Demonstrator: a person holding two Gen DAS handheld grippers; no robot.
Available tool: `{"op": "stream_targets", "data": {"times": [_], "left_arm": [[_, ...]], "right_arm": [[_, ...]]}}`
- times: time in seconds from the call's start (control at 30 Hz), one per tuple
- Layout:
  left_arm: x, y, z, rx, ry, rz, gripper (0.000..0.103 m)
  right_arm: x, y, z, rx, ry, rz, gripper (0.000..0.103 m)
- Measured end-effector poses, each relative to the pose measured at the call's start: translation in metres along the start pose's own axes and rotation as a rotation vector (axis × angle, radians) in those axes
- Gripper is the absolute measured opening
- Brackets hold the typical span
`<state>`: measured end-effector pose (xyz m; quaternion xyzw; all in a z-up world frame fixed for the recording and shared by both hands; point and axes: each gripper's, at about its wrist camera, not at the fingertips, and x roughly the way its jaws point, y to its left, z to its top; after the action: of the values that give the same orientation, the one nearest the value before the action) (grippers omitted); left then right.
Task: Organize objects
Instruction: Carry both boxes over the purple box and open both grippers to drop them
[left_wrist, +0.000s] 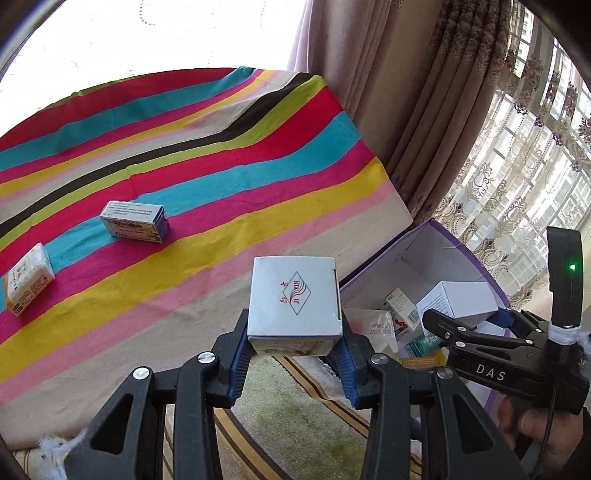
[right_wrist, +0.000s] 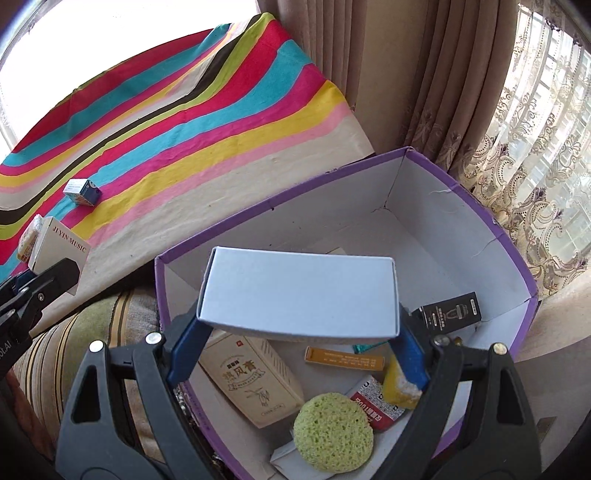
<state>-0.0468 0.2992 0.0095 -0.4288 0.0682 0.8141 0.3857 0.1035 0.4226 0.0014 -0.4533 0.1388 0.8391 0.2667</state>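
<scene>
Right gripper (right_wrist: 299, 332) clamped on a wide plain white cardboard box (right_wrist: 299, 295), blue pads on both its ends, held above the open purple-walled, white-lined storage box (right_wrist: 517, 266). Inside, under the held box: beige printed carton (right_wrist: 255, 384), round green sponge (right_wrist: 332, 432), flat orange box (right_wrist: 343, 359), red-and-white packet (right_wrist: 373, 404), small black carton (right_wrist: 452, 312) at right. Far left: striped multicoloured cloth (right_wrist: 192, 122) bearing a small blue-and-white box (right_wrist: 82, 191). Left edge: left gripper (right_wrist: 40, 284) grips a white box lettered "JI YIN MUSIC" (right_wrist: 59, 247).

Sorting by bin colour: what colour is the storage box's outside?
Purple outside, white inside; the storage box shows best in the right wrist view.
</scene>
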Motion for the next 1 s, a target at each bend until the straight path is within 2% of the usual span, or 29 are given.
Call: {"op": "stream_targets", "data": {"times": [0.3, 0.57, 0.6, 0.67, 0.7, 1.0], "left_arm": [[0.017, -0.047, 0.001, 0.106, 0.05, -0.096, 0.042], [0.025, -0.072, 0.001, 0.143, 0.08, -0.183, 0.043], [0.026, -0.074, 0.0, 0.147, 0.085, -0.2, 0.044], [0.027, -0.078, 0.0, 0.151, 0.094, -0.216, 0.059], [0.026, -0.078, 0.0, 0.15, 0.089, -0.219, 0.061], [0.023, -0.062, 0.002, 0.082, 0.076, -0.214, 0.062]], "right_arm": [[-0.004, -0.047, -0.003, 0.057, 0.003, -0.07, 0.089], [-0.007, -0.075, 0.005, 0.098, -0.017, -0.105, 0.089], [-0.008, -0.076, 0.005, 0.103, -0.022, -0.11, 0.089], [-0.009, -0.077, 0.007, 0.106, -0.033, -0.114, 0.089], [-0.01, -0.077, 0.007, 0.105, -0.035, -0.12, 0.09], [-0.009, -0.068, 0.011, 0.092, -0.046, -0.11, 0.094]]}}
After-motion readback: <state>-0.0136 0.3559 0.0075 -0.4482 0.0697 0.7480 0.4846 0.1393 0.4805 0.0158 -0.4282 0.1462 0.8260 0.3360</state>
